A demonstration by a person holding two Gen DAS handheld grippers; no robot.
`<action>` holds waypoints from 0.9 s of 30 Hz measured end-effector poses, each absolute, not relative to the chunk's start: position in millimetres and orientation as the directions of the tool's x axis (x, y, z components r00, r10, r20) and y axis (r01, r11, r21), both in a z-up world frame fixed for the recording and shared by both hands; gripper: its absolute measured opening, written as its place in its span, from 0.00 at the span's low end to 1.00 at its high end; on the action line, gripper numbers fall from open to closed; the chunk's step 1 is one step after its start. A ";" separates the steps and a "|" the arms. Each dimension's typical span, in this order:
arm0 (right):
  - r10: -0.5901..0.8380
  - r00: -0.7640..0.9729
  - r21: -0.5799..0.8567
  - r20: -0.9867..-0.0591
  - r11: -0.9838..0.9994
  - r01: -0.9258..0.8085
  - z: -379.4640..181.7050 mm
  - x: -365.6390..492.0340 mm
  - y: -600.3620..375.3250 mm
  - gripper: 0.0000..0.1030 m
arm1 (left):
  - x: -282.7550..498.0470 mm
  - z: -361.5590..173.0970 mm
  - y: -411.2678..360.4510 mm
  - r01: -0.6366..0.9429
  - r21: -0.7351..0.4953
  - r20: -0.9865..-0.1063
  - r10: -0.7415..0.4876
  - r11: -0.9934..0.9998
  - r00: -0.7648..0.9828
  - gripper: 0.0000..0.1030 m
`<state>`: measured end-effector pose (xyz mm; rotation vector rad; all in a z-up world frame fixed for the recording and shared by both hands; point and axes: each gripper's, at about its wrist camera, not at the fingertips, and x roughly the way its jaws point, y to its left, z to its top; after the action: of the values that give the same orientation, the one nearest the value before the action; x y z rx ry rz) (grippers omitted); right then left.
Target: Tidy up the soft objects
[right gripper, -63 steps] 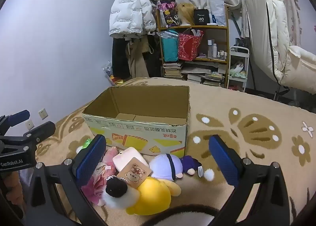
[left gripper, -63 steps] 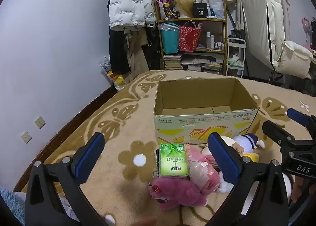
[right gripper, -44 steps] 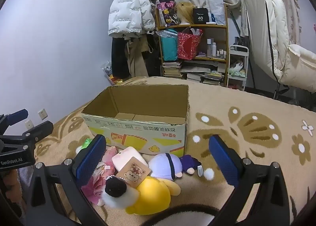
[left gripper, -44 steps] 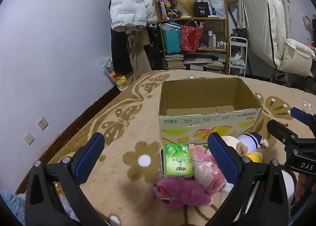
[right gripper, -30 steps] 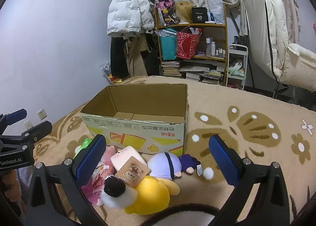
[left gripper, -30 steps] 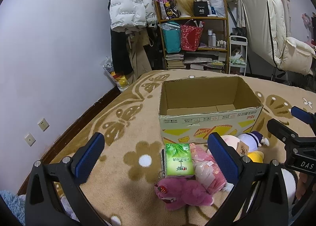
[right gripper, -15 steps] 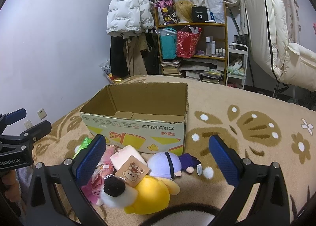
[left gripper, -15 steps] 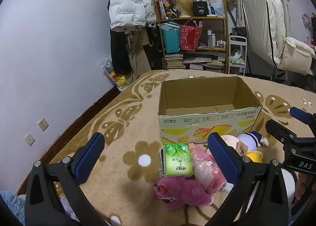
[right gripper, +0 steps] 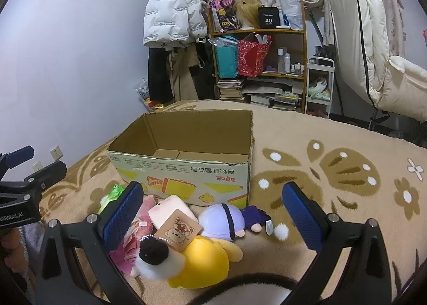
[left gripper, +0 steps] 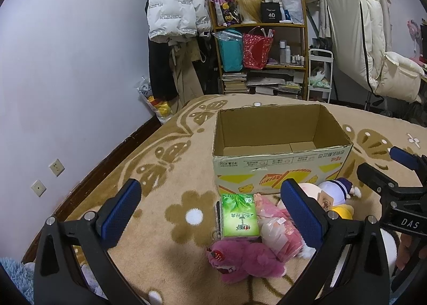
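**Two hand-held grippers wide apart over a pile of soft toys**

The left hand-held gripper [left gripper: 210,210] has its blue pads spread wide and grips nothing. The right hand-held gripper [right gripper: 212,210] is spread wide too, with nothing between its fingers. Both hang above the brown flower blanket [right gripper: 347,171].

Far behind stands a wooden shelf [right gripper: 280,65] full of bags, bottles and books. A white puffy coat [right gripper: 170,17] hangs beside it. A cream folding chair [right gripper: 373,51] leans on the right.

The cardboard box [left gripper: 280,150] sits open on the blanket. Only its bottom flaps show inside.

The toys lie in a heap just in front of the box, touching one another. The left view shows a dark pink bear [left gripper: 245,259] nearest, with a green tissue pack [left gripper: 238,217] lying against it and a pink crinkly bag [left gripper: 277,227] beside that. The right view shows a yellow plush [right gripper: 202,262] with a white and black pompom, a brown bear tag [right gripper: 177,230] on it, a pale pink plush [right gripper: 170,209], and a lilac doll [right gripper: 224,221] lying on its side by the box corner. The dark pink bear is hidden in the right view.
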<state>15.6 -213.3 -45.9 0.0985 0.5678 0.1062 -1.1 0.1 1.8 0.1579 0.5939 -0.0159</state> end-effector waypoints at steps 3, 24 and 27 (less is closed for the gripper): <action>0.128 0.837 0.122 -0.532 0.990 -0.074 -44.8 16.5 -213.4 1.00 | -0.7 1.8 -0.1 0.060 0.146 -0.560 0.032 0.988 0.828 1.00; 0.129 0.830 0.125 -0.542 0.990 -0.072 -44.8 17.9 -211.9 1.00 | 1.3 0.5 1.9 0.066 0.146 -0.573 0.030 0.987 0.819 1.00; 0.129 0.830 0.125 -0.542 0.990 -0.072 -45.0 18.0 -211.9 1.00 | 1.3 0.2 2.0 0.067 0.147 -0.574 0.030 0.987 0.818 1.00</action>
<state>18.0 -211.9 -45.0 0.1013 0.5818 0.1064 1.3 2.0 0.2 0.1634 0.6129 -0.0197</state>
